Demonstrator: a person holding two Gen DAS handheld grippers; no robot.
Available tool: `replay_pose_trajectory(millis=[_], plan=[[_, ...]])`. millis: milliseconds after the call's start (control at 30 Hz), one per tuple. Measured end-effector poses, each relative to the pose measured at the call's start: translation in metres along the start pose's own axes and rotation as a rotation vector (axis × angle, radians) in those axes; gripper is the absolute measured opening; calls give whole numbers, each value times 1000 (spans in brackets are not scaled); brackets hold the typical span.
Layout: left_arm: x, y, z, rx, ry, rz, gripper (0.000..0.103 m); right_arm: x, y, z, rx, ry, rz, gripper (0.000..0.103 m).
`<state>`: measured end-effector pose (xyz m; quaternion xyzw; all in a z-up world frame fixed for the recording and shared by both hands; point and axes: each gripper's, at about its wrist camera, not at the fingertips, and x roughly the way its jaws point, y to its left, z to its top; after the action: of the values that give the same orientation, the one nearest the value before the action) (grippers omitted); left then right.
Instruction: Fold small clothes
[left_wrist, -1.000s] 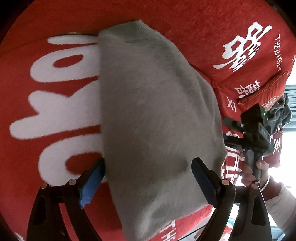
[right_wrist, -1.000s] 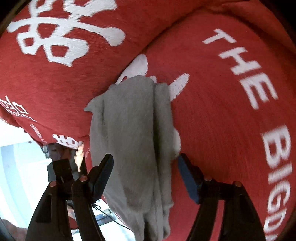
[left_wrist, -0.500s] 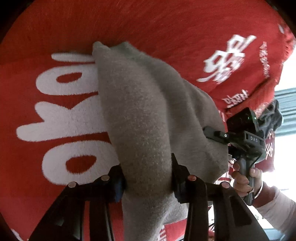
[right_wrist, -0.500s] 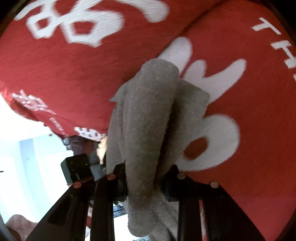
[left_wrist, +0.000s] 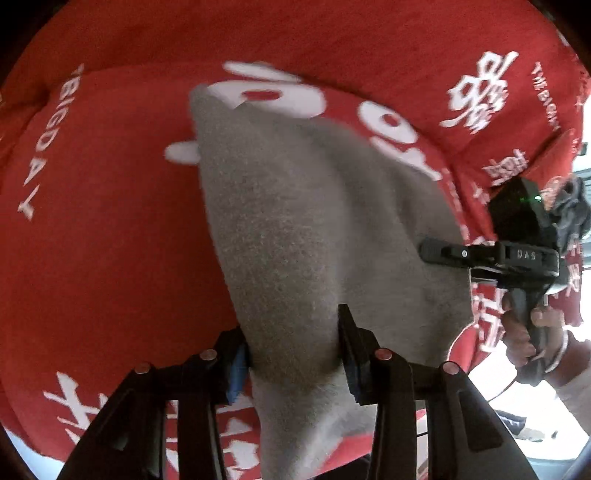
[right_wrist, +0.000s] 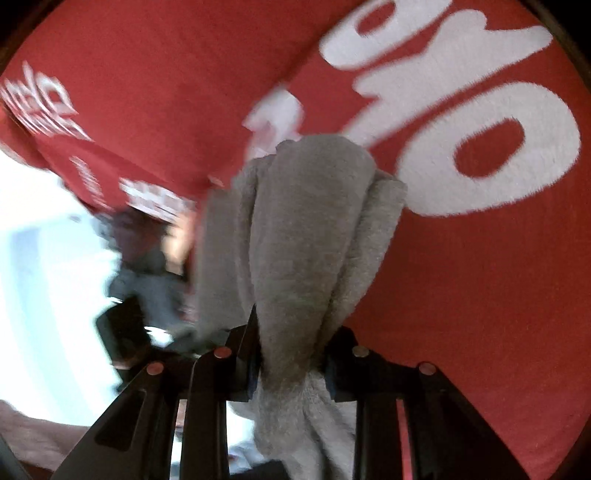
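Observation:
A grey fleecy garment (left_wrist: 295, 240) hangs bunched above the red blanket (left_wrist: 110, 258), its far end still trailing on the blanket. My left gripper (left_wrist: 293, 343) pinches a thick fold of it between its pads, and its jaws are opening slightly with the cloth still pressed between them. In the right wrist view the same grey garment (right_wrist: 306, 229) rises in a roll from my right gripper (right_wrist: 291, 343), which is shut on it. The right gripper (left_wrist: 424, 251) also shows in the left wrist view, clamped on the garment's right edge and held by a hand (left_wrist: 524, 332).
The red blanket (right_wrist: 480, 295) with large white lettering covers a soft surface on all sides. A dark grey cloth (left_wrist: 572, 210) lies at the far right edge. Beyond the blanket's edge is a bright floor (right_wrist: 44, 277); the left gripper (right_wrist: 122, 332) shows there, blurred.
Both grippers stood open over the flat garment, then shut on its near edge. They have since lifted it and carried it across the blanket, so it hangs bunched.

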<state>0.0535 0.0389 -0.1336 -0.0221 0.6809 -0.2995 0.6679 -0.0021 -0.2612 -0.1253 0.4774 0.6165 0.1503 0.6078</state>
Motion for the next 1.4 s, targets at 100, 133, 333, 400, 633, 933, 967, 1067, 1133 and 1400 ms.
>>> replay_pose_trajectory(millis=[100,133,333,400,633,933,967,1067,1133,1400], plan=[[-11,1,-3,-13,-24,27,53,-4,-3,-3,-18,-21,-174,47],[-17,1,-5,-6,-36,69,60,-11,-3,-5,-22,-44,-228,54],[-43,-4,-10,-13,-82,202,72,-48,18,-16,53,-151,-342,56],[-48,-5,-12,-13,-98,241,82,-54,32,-24,61,-170,-357,60],[-55,-26,-12,-29,-115,297,99,-44,75,-60,1,-160,-461,81],[-53,-34,-11,-25,-102,373,99,-27,106,-78,-64,-177,-579,103],[-53,-35,-12,-21,-99,376,99,-26,107,-79,-62,-174,-590,103],[-53,-35,-13,-14,-89,385,99,-24,109,-80,-51,-175,-610,103],[-53,-36,-15,-16,-86,389,99,-23,109,-81,-46,-170,-617,103],[-52,-35,-18,-16,-73,407,99,-20,113,-84,-45,-185,-633,103]])
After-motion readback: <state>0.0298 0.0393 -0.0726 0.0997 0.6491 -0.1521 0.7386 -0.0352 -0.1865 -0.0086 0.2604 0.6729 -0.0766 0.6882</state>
